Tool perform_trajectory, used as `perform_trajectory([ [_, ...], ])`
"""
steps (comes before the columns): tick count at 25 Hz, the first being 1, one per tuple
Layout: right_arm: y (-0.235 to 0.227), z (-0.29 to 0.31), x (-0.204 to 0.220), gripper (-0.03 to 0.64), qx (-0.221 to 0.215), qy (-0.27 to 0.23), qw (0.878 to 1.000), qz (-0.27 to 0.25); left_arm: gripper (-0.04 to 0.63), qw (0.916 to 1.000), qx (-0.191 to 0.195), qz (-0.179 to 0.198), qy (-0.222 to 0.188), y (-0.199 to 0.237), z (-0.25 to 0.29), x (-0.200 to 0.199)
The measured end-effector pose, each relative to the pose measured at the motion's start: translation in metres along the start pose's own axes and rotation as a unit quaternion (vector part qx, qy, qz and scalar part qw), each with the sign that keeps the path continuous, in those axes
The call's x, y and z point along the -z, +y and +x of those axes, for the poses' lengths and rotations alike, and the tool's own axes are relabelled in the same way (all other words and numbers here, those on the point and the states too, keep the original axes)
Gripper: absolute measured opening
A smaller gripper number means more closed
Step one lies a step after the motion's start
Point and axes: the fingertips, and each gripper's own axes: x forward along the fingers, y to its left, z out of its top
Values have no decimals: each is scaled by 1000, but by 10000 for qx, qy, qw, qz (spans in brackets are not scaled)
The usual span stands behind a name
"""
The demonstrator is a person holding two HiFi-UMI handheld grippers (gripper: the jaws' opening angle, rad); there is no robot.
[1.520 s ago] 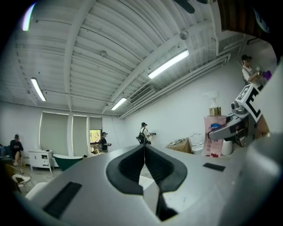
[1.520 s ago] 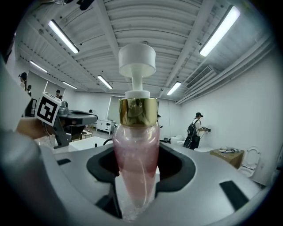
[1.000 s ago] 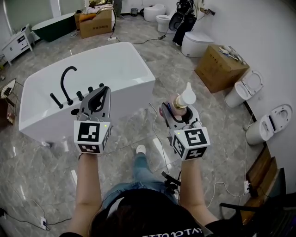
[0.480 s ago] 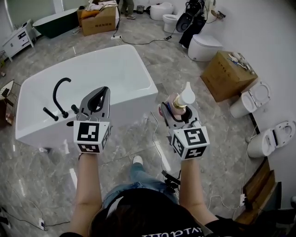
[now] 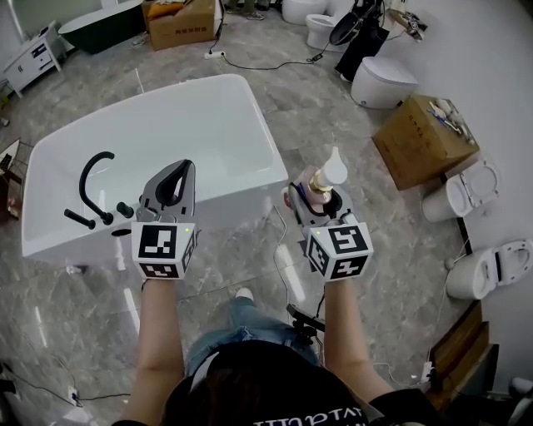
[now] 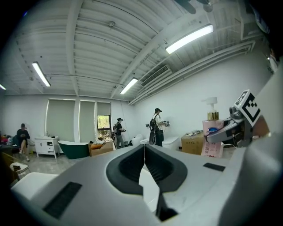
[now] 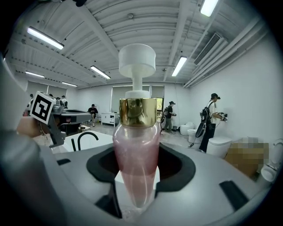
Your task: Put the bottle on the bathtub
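A pink pump bottle (image 5: 321,185) with a gold collar and white pump head stands upright in my right gripper (image 5: 315,200), which is shut on it (image 7: 135,163). That gripper hangs over the floor, just right of the white bathtub (image 5: 208,125). My left gripper (image 5: 171,185) is shut with nothing in it, its jaws touching, held over the bathtub's near rim. A black curved faucet (image 5: 90,179) with knobs sits on that rim to the left of it. From the left gripper view the bottle (image 6: 212,132) shows at the right.
A cable (image 5: 281,241) trails on the marble floor below the right gripper. Cardboard boxes (image 5: 425,137) and several toilets (image 5: 479,266) stand along the right wall. Another box (image 5: 179,25) and a dark green tub (image 5: 92,25) are at the back. People (image 6: 157,126) stand far off.
The bathtub and faucet have slid leftward and downward in the head view as the person's view shifted. Both grippers hold about the same pose, the right still carrying the bottle.
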Motion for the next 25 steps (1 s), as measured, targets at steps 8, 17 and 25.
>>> perform_trajectory([
  [8, -16, 80, 39, 227, -64, 480, 9984, 289, 12, 9995, -192, -146, 210, 25, 28, 37],
  [17, -25, 162, 82, 227, -21, 895, 9950, 445, 12, 9979, 200, -358, 504, 46, 76, 81],
  [25, -35, 227, 131, 227, -168, 1233, 9913, 426, 12, 9954, 364, -489, 739, 52, 113, 122],
])
